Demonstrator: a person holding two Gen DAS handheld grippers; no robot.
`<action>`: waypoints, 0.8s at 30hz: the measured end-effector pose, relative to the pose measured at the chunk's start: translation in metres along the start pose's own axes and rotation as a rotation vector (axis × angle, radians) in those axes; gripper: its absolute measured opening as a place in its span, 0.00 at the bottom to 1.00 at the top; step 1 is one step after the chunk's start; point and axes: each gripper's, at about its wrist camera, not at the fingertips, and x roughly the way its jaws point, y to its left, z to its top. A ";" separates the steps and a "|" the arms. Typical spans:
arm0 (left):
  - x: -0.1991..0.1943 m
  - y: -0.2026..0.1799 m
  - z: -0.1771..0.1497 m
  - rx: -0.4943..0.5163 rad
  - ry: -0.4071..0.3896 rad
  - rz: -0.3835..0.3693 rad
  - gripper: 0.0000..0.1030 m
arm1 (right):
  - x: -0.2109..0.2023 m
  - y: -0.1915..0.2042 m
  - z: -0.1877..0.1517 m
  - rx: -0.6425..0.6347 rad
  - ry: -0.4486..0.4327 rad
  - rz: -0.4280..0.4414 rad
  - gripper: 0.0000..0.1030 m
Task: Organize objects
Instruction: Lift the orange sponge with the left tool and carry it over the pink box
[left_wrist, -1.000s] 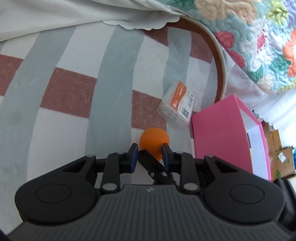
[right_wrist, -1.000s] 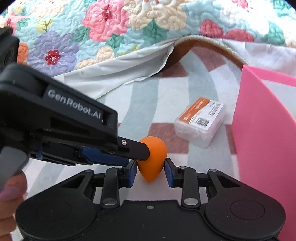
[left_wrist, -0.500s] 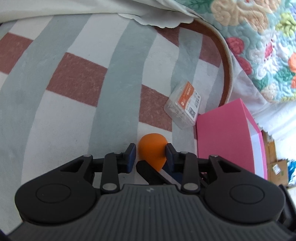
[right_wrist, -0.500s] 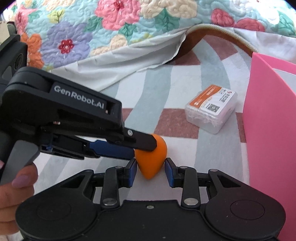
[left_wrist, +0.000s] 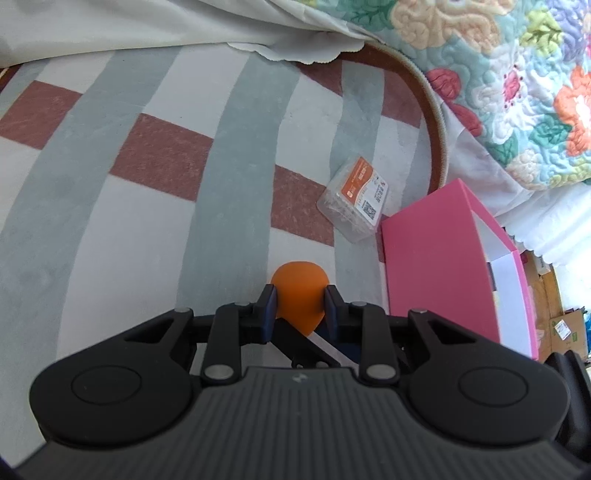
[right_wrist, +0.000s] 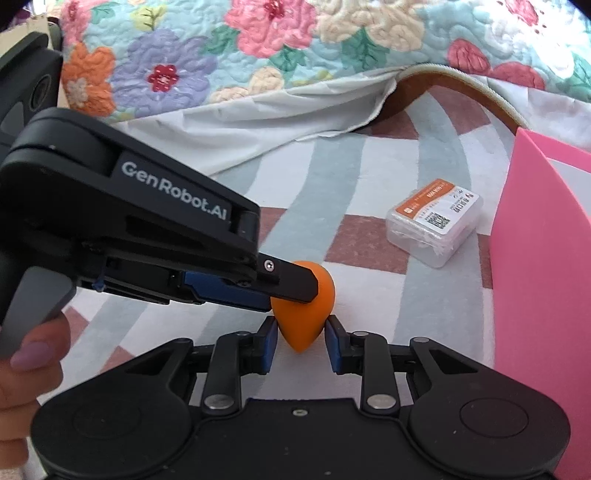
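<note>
Orange teardrop-shaped sponge (left_wrist: 298, 301) clamped by left tongs (left_wrist: 300, 308), jaws just closed. Right tongs (right_wrist: 300, 345) pinching its near pointed tip; pink box (left_wrist: 436, 258) right.

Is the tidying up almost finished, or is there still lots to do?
Not finished yet. Nothing shows as put away. In hand: the left gripper and right gripper both pinch the orange teardrop sponge. Left to do: the clear plastic box still lies on the striped rug beside the pink box.
</note>
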 end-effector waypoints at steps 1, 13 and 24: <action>-0.003 0.000 -0.002 -0.003 -0.001 -0.001 0.25 | -0.003 0.001 0.000 -0.003 0.001 0.004 0.32; -0.029 -0.015 -0.024 0.050 0.051 0.048 0.25 | -0.028 0.014 -0.005 -0.004 0.097 0.040 0.32; -0.067 -0.044 -0.043 0.104 0.111 0.082 0.25 | -0.064 0.029 0.005 0.026 0.216 0.041 0.32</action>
